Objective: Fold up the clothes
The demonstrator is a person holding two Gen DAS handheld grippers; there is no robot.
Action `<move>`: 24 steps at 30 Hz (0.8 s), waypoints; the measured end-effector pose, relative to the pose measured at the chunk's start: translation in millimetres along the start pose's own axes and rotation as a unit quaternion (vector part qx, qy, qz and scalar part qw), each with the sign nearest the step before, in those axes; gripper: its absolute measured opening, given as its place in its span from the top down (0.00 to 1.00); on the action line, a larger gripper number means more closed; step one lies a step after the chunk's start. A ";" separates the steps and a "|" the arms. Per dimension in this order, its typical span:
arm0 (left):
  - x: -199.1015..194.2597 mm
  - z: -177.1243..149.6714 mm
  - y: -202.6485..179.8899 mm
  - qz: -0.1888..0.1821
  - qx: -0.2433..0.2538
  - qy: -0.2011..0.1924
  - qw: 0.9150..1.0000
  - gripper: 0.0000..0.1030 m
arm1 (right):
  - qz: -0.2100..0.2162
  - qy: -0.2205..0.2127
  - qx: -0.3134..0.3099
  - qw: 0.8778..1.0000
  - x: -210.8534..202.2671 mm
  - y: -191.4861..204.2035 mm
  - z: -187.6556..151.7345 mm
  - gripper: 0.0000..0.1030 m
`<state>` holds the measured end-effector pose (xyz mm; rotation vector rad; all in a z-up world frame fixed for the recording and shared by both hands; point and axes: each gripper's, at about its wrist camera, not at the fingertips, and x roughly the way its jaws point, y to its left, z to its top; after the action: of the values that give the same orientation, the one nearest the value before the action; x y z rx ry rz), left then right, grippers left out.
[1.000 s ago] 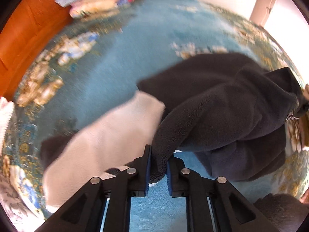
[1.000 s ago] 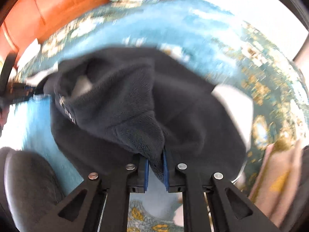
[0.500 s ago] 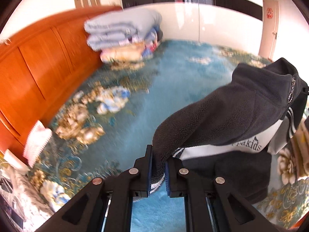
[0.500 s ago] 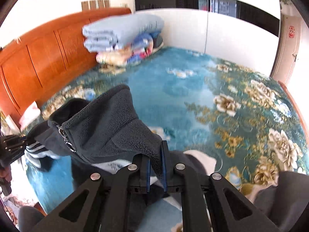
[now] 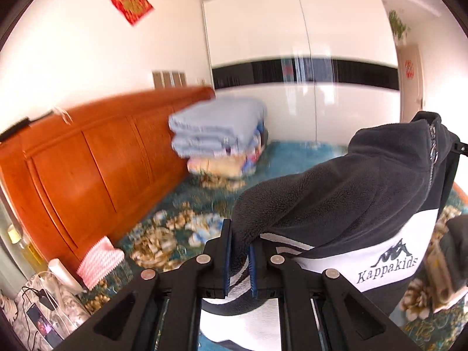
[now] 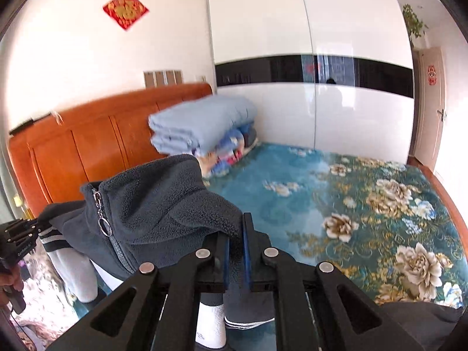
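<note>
Fleece fabric, dark grey with a white chest panel, is hanging in the air between the two tools; the jacket (image 5: 365, 193) is being held up above the bed (image 6: 365, 204), clear of the floral blue bedspread as far as both views show. The left hand-held gripper (image 5: 239, 251) is pinching one shoulder edge of the garment, with the blue pads closed narrowly on the fleece; the right hand-held gripper (image 6: 235, 251) is clamping the opposite shoulder in the same narrow manner. The collar, with its zipper pull (image 6: 103, 219) and ring, is standing upward between the two grip points; the striped sleeves are dangling below.

Judged step: the garment is being lifted and spread by its shoulders, prior to laying it flat; no fold appears to be made yet, so the task is at an early stage.

Next move, as a judgement: both tools are needing to lower together toward the open part of the bedspread, keeping the shoulders level and well apart so that the body is landing flat; the sleeves are likely to bunch beneath if the descent is uneven. A stack of folded quilts (image 6: 201, 122) is resting against the wooden headboard (image 5: 87, 169), well apart from the working area.
</note>
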<state>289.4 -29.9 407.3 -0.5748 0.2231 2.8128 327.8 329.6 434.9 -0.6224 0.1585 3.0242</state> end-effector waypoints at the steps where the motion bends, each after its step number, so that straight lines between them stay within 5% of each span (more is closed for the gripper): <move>1: -12.8 1.1 2.4 -0.003 0.000 -0.009 1.000 0.90 | 0.003 -0.014 -0.003 1.000 -13.8 3.4 3.8 0.93; 5: -62.1 5.5 13.1 -0.010 0.016 -0.038 0.999 0.90 | 0.022 -0.043 -0.018 0.999 -59.5 9.0 7.5 0.93; 10: -50.6 35.0 18.7 -0.002 0.044 -0.013 0.999 0.90 | 0.037 -0.050 -0.049 0.997 -70.4 18.3 22.0 0.93; 16: 87.5 -6.8 13.0 0.004 0.052 0.135 0.989 0.90 | 0.040 0.110 -0.062 0.991 63.2 22.1 8.0 0.93; 19: 163.0 -59.5 9.2 0.004 0.041 0.213 0.976 0.90 | 0.033 0.204 -0.057 0.977 149.4 16.8 -40.2 0.93; 24: 263.5 -133.1 7.3 -0.006 0.005 0.308 0.951 0.90 | 0.036 0.303 0.010 0.952 257.1 -6.1 -113.5 0.93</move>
<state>101.8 -4.9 180.6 -1.4304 0.3447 2.5287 136.6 330.4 228.7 -1.5500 0.2352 2.7788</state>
